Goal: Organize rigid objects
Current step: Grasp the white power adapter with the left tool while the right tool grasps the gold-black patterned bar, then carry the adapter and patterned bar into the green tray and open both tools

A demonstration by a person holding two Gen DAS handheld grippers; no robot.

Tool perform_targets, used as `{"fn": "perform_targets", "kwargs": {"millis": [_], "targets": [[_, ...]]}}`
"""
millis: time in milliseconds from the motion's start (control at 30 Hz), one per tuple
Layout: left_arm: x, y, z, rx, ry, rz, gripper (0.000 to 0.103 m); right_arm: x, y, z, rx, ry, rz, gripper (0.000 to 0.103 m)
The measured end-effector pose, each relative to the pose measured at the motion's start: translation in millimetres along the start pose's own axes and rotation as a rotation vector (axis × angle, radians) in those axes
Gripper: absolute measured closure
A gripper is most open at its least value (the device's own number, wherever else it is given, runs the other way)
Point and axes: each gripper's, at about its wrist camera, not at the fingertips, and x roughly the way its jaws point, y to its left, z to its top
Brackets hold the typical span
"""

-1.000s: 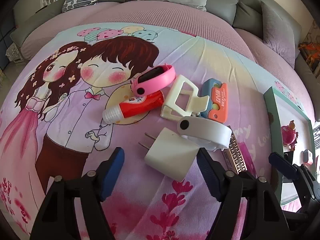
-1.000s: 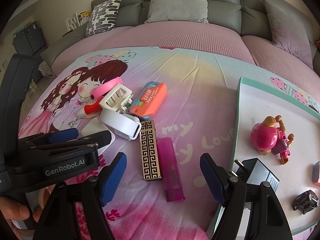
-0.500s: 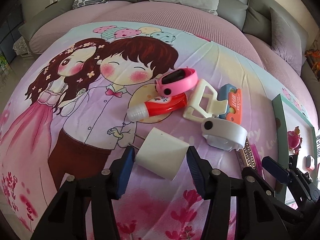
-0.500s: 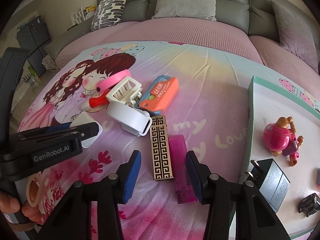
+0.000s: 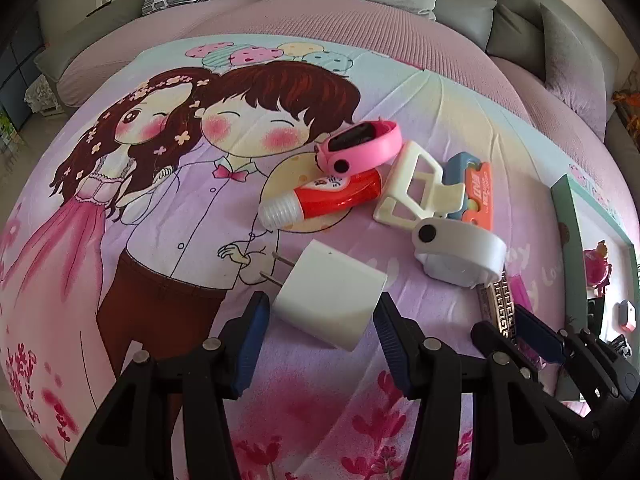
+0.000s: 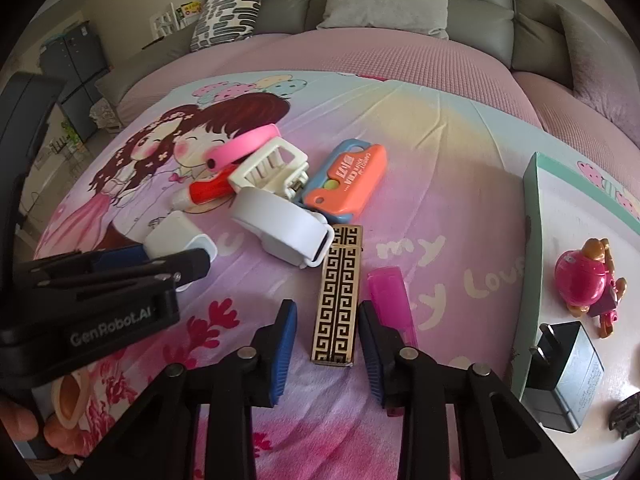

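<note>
My left gripper (image 5: pixel 318 330) has its blue pads on both sides of a white plug charger (image 5: pixel 328 294) lying on the printed sheet; the pads touch or nearly touch its sides. It also shows in the right wrist view (image 6: pixel 176 236). My right gripper (image 6: pixel 327 344) straddles the near end of a gold-and-black patterned lighter (image 6: pixel 338 292), with small gaps on each side. A magenta lighter (image 6: pixel 394 304) lies just right of it.
A pile lies beyond: pink watch (image 5: pixel 360 146), red tube (image 5: pixel 324 198), cream clip (image 5: pixel 420 190), orange-blue toy (image 6: pixel 348 182), white watch (image 5: pixel 460 254). A teal-rimmed tray (image 6: pixel 534 216) at right holds a pink toy (image 6: pixel 586 276) and a grey charger (image 6: pixel 568 376).
Both grippers have narrowed from wide open. The left closed in around the white charger. The right moved forward and closed in around the patterned lighter.
</note>
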Motion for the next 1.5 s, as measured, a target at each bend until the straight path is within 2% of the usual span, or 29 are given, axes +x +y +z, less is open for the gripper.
{"fn": "perform_targets", "kwargs": {"millis": [667,800,1067,1300,1500], "targets": [[6,-12,-1,0.038,-0.002,0.045,0.051,7,3,-1,0.008,-0.028,-0.033,0.072],[7,-14,2,0.035,-0.013,0.052,0.052,6,0,-2,0.01,-0.032,-0.035,0.079],[6,-20,7,0.026,-0.018,0.077,0.052,2,-7,-3,0.051,-0.04,0.0,0.081],[-5,-25,9,0.034,-0.05,0.086,0.052,-8,-15,-3,0.08,-0.055,0.02,0.081],[-30,-24,12,0.023,-0.124,0.101,0.052,-38,-21,1,0.097,-0.138,0.015,0.081]]}}
